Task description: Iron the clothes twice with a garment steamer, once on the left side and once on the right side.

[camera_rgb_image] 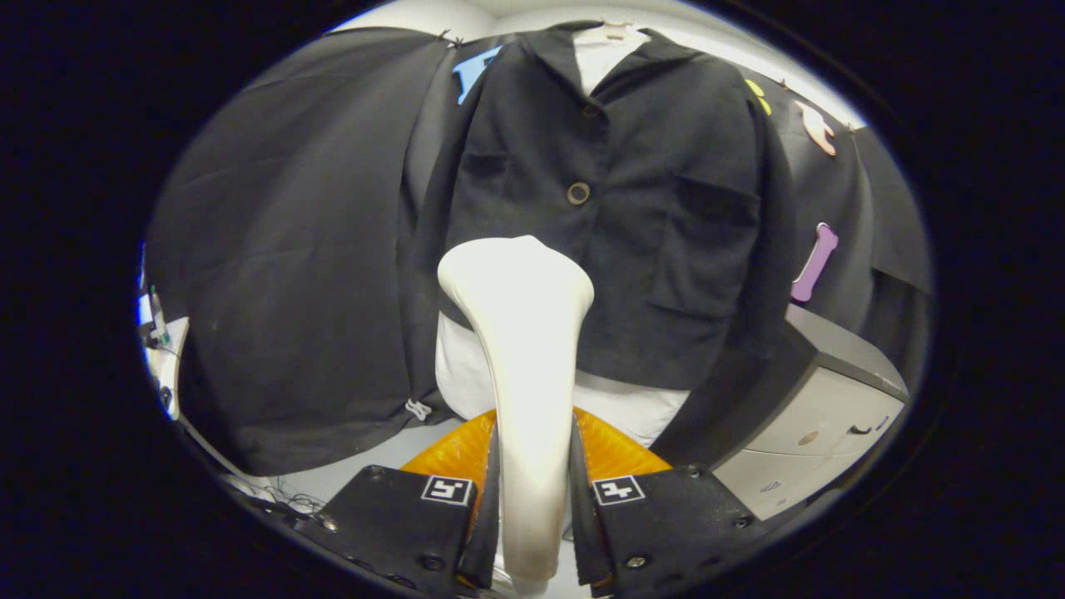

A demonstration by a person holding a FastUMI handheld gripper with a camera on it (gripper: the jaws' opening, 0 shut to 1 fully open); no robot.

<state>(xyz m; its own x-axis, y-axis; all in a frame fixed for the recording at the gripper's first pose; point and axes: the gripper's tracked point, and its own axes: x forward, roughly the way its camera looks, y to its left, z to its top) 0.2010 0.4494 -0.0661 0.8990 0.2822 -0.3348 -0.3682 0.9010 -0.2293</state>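
A black buttoned jacket (632,225) hangs upright ahead of me over a white form (607,50). My gripper (532,491) is shut on the white garment steamer (524,349), both fingers pressing its handle from either side. The steamer's wide head rises beyond the fingers and sits in front of the jacket's lower part, near the button line and a little left of it. I cannot tell whether the head touches the cloth. A round button (578,193) shows just above the head.
A grey cabinet (824,416) with drawers stands to the right of the jacket. Black cloth (291,249) hangs on the left. Cables and small items (162,349) lie at the far left on a white surface.
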